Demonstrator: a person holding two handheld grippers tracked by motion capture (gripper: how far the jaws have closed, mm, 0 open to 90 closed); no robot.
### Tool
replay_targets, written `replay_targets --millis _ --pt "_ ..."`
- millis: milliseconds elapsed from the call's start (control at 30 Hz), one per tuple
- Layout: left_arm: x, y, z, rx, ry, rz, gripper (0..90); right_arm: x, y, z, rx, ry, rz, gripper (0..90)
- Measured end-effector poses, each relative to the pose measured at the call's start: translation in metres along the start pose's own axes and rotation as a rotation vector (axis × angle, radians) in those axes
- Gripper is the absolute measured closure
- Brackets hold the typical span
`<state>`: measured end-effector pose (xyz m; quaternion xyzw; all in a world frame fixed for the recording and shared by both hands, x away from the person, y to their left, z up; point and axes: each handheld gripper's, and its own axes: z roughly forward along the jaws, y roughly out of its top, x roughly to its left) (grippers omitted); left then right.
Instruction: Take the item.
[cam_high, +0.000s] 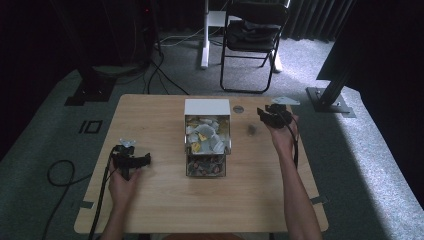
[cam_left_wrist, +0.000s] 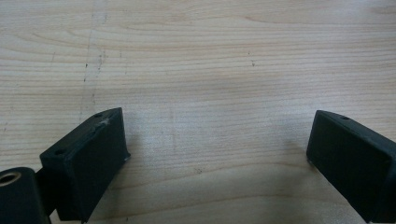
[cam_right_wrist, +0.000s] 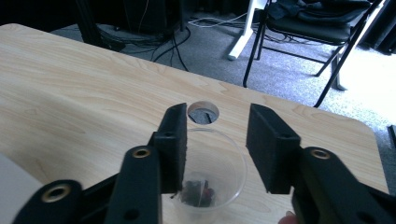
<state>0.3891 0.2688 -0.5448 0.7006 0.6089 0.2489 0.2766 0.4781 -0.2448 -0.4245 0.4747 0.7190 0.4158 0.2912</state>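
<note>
R gripper over cup, L idle.
Right black 2-jaw gripper (cam_right_wrist: 215, 154) hangs spread above the clear plastic cup (cam_right_wrist: 219, 172), jaws either side of its rim w/ gap; something dark inside, prob. a tea bag. Cup stands right of the clear tiered box (cam_high: 207, 145). Left gripper (cam_left_wrist: 219, 158) spread over bare wooden table (cam_left_wrist: 210, 56), well apart.

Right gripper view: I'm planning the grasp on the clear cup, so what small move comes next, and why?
Probably lower the right gripper and close: its jaws stand open astride the clear cup, not yet gripping its rim.
</note>
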Motion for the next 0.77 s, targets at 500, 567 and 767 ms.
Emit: replay_targets --millis 500,567,767 --pt "0.000 0.000 0.000 0.000 0.000 0.000 5.8 0.027 -0.036 -0.037 0.038 0.083 -0.061 46.2" --pt "0.000 0.000 0.000 -0.002 0.001 0.000 5.8 0.031 -0.039 -0.040 0.038 0.092 -0.066 46.2" --pt "0.000 0.000 0.000 0.000 0.001 0.002 5.8 0.046 -0.053 -0.054 0.037 0.118 -0.091 45.7"
